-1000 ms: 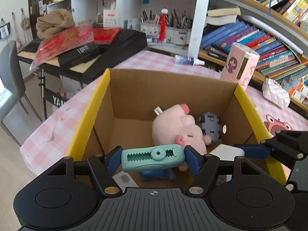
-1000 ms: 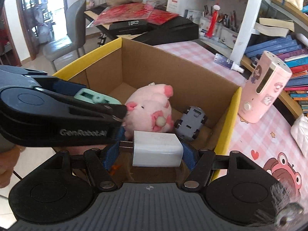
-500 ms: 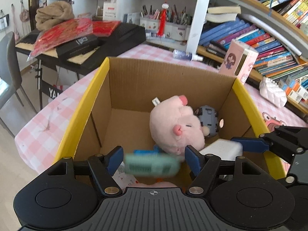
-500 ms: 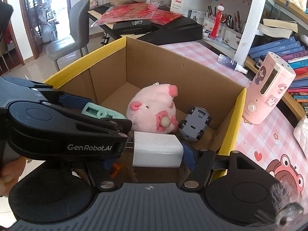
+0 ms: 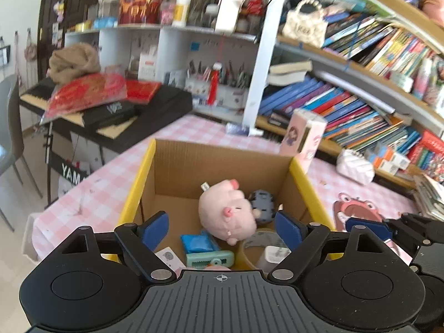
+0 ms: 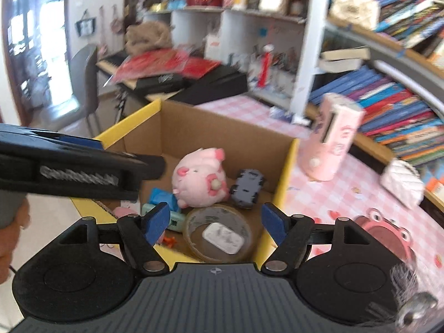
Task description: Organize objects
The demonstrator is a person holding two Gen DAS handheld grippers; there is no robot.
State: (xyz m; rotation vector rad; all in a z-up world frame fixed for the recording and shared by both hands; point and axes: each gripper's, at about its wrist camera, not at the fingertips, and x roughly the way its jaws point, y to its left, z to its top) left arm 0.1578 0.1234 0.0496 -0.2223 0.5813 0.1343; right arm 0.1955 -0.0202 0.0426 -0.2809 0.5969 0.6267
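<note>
1. Bookshelves [image 5: 360, 102] full of colourful books fill the back of the left wrist view, with a black keyboard [image 5: 116, 111] on a stand to the left.
2. A pink checked table [image 5: 105, 191] carries a cardboard box [image 5: 219, 158] with yellow top edges.
3. The left gripper [image 5: 222, 229] is above the near side of the box. Its jaws are wide apart and have just been opening, and nothing is between the blue pads.
4. Inside the box, a pink plush pig [image 5: 226, 216] lies on the floor near the middle. A small grey toy car [image 5: 262, 205] sits just beside it on the right.
5. A mint green clip [image 5: 209, 258] lies flat on the box floor, close to the near wall. A blue packet [image 5: 198, 242] is touching it just behind.
6. A roll of tape [image 5: 258, 245] lies flat to the right of the clip, and a white charger block [image 5: 273, 254] rests inside its ring.
7. A tall pink cartoon box [image 5: 304, 136] stands upright on the table behind the box.
8. In the right wrist view, the same shelves [image 6: 388, 105] and table [image 6: 319, 199] show, but blurry.
9. The right gripper [image 6: 215, 220] is over the near right part of the cardboard box [image 6: 211, 127]. Its jaws are apart and have just been opening, with nothing held.
10. The charger block [image 6: 223, 237] lies in the tape roll [image 6: 219, 219] below the jaws.
11. The pig [image 6: 201, 177] and toy car [image 6: 247, 184] sit farther back.
12. The left gripper's black arm [image 6: 77, 170] reaches in from the left.
</note>
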